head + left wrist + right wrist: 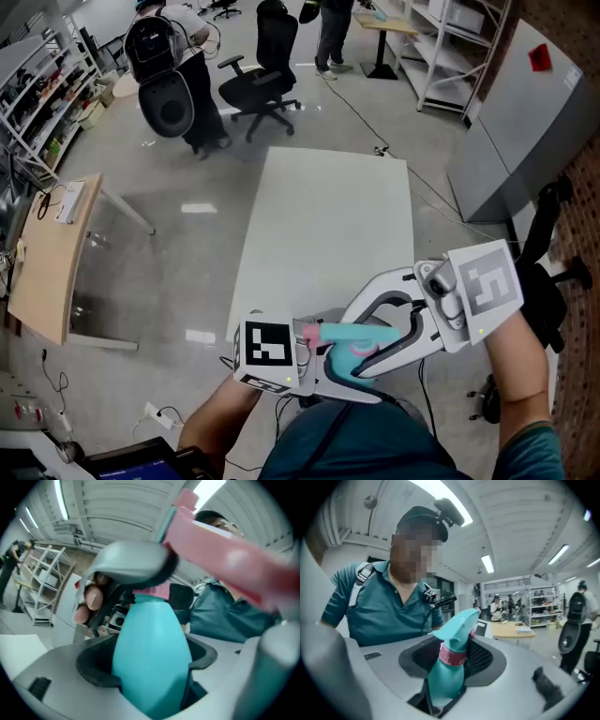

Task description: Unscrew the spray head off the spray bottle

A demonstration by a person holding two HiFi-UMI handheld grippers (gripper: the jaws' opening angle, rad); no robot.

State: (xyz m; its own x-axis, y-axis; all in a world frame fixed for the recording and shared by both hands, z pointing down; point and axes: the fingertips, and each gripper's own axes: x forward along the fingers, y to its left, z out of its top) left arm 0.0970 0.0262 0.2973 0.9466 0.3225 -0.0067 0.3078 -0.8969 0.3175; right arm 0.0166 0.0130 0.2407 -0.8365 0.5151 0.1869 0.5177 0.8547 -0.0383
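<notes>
**Off the near end of the table: bottle clamped at both ends, head still on**

Just off the near end of the white table, on the person's side, the spray bottle is held in the air between the two grippers and touches nothing else. It lies roughly level, its nozzle pointing toward the table's left side.

The left gripper has its jaws standing wide but pressed against the teal, egg-shaped body, one dark pad on each flank. The right gripper has its jaws closed in on the top end, where the pink collar sits under the spray head. Whether its pads bear on the collar itself or just beside it cannot be told.

Assessment of handling: the bottle looks to be smooth moulded plastic and is probably light. Its wall is opaque, so the contents cannot be confirmed. The rounded, tapering body offers little purchase and may rotate or creep out of the pads under twisting load. It is best held across its widest part, firmly but without crushing the wall.

The turning grip belongs on the collar. The trigger and nozzle are thinner and could flex or snap if used as a lever. The head appears fully seated, so unscrewing is judged to be only beginning.
</notes>
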